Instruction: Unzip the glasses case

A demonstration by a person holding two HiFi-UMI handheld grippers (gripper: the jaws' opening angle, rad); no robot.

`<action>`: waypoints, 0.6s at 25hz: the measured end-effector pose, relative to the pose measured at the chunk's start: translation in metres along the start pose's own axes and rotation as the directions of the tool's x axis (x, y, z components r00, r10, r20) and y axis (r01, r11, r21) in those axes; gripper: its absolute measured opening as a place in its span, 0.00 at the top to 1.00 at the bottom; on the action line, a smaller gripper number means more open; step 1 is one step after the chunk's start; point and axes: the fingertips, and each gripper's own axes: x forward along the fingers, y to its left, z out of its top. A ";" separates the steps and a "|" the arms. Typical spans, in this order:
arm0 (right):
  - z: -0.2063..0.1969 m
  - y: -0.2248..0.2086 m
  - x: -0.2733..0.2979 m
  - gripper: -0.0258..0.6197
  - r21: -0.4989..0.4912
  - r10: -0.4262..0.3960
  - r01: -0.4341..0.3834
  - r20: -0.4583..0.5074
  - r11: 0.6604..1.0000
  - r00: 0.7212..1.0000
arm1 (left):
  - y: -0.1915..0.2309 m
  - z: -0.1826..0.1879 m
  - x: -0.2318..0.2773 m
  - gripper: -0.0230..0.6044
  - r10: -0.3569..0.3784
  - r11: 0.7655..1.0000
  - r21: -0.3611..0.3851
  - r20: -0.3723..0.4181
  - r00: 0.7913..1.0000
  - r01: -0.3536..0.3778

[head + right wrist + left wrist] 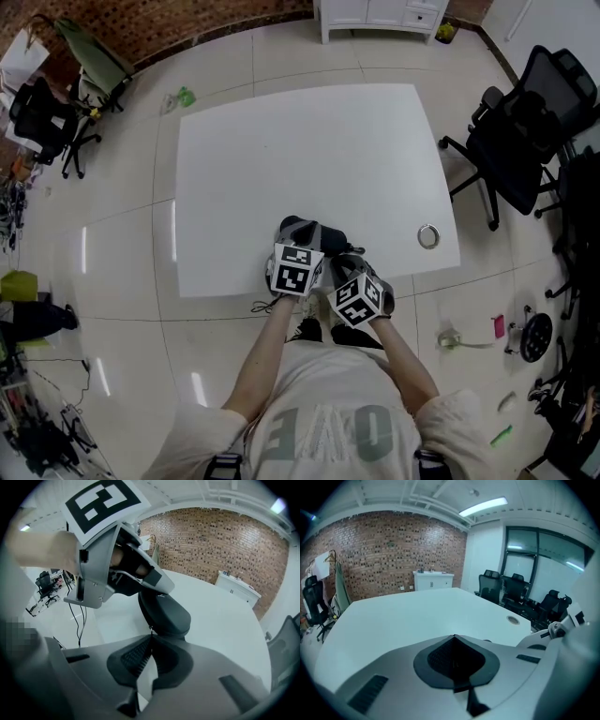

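Note:
The dark glasses case [316,231] lies near the front edge of the white table [309,141]. In the right gripper view the glasses case [166,613] sits just beyond my right gripper [150,634], whose jaw tips are pinched together on the small zipper pull [150,628] at the case's near edge. My left gripper [157,585] rests on top of the case from the left. In its own view the left gripper [453,638] is shut, with nothing showing between the pads and the case hidden below. In the head view the left gripper [302,242] and the right gripper [341,261] stand side by side at the case.
A round metal grommet [428,236] sits in the table at the right front. Black office chairs [525,131] stand to the right, and a white cabinet [380,14] is against the brick wall behind. A tape roll [450,339] lies on the floor.

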 end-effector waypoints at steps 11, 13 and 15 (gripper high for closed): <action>-0.018 -0.046 -0.010 0.96 -0.039 -0.059 0.057 -0.061 0.998 0.996 | 0.001 -0.003 -0.002 0.98 0.009 1.000 -0.022 0.034 0.999 -0.008; -0.014 -0.056 -0.008 0.96 -0.054 -0.068 0.065 -0.069 0.996 0.995 | 0.003 -0.003 -0.002 0.98 0.013 0.999 -0.036 0.037 0.999 -0.011; -0.011 -0.065 -0.006 0.96 -0.070 -0.069 0.064 -0.075 0.996 0.995 | 0.003 -0.001 0.000 0.98 0.015 0.999 -0.040 0.035 0.999 -0.013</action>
